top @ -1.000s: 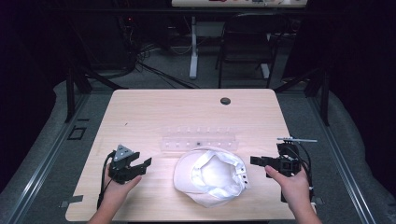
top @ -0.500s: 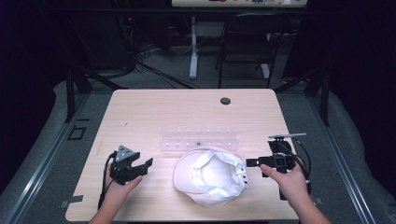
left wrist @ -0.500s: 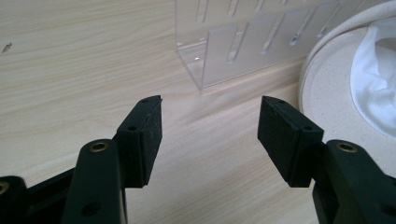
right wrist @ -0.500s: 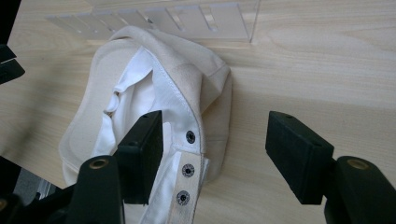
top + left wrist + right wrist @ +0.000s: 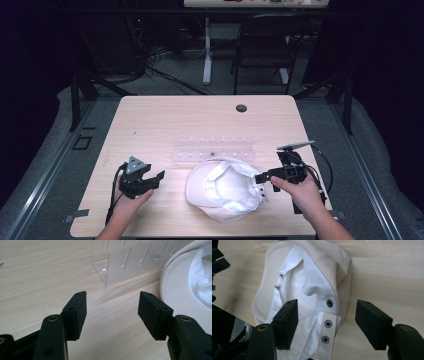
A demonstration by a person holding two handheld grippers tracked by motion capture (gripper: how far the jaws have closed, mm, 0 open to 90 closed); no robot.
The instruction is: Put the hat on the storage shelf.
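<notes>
Cap (image 5: 227, 189): one, white and cream, lying upside down with its white lining upward, on the near middle of the tabletop (image 5: 165, 120); brim toward the person's left, back opening toward the right. Snap strap (image 5: 325, 326): cream band at the cap's back, three dark metal snaps in a row, seen in the right gripper view lying flat on the wood between the two jaws of the right tongs. Right tongs (image 5: 327, 322): released, jaws spread wide, one jaw over the cap's lining and the other over bare wood, closing on nothing; in the high view they (image 5: 264, 178) sit at the cap's right edge, held by the person's right hand (image 5: 300, 192). Clear rack (image 5: 214, 151): transparent plastic, long and low, with a row of slots, lying just beyond the cap toward the tabletop's middle; its near corner (image 5: 120, 263) appears in the left gripper view, beside the cap's cream brim (image 5: 177, 290). Left tongs (image 5: 112, 308): released, jaws well apart over bare wood, grasping nothing; in the high view they (image 5: 155, 177) rest left of the cap, apart from it, in the person's left hand (image 5: 127, 202). Cable hole (image 5: 241, 108): small dark round opening near the tabletop's far edge.
</notes>
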